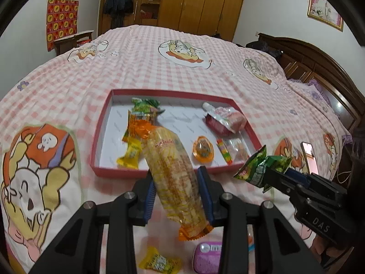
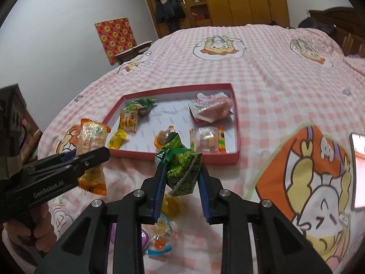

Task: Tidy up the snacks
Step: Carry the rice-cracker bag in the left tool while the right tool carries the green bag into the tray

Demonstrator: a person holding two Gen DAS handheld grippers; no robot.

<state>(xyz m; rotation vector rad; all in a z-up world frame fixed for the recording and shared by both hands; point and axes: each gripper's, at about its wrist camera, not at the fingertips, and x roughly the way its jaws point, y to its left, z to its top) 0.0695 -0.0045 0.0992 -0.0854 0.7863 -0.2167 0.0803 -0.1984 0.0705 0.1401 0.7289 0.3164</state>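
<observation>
Snacks sit in both your grippers: your left gripper point(image 1: 176, 196) is clamped on a long yellow cracker pack point(image 1: 173, 173), and your right gripper point(image 2: 181, 178) pinches a crumpled green packet point(image 2: 182, 169). Both hang above the checked bedspread point(image 1: 159, 68), just short of the red tray point(image 1: 100, 137) ahead, which holds more snacks. Beneath your left gripper lie a yellow candy point(image 1: 157, 261) and a purple box point(image 1: 207, 259). A phone point(image 2: 359, 169) lies right of your right gripper.

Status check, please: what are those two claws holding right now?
Left gripper clamps orange cracker pack. Right gripper clamps green packet. Red tray ahead, nothing blocking.
</observation>
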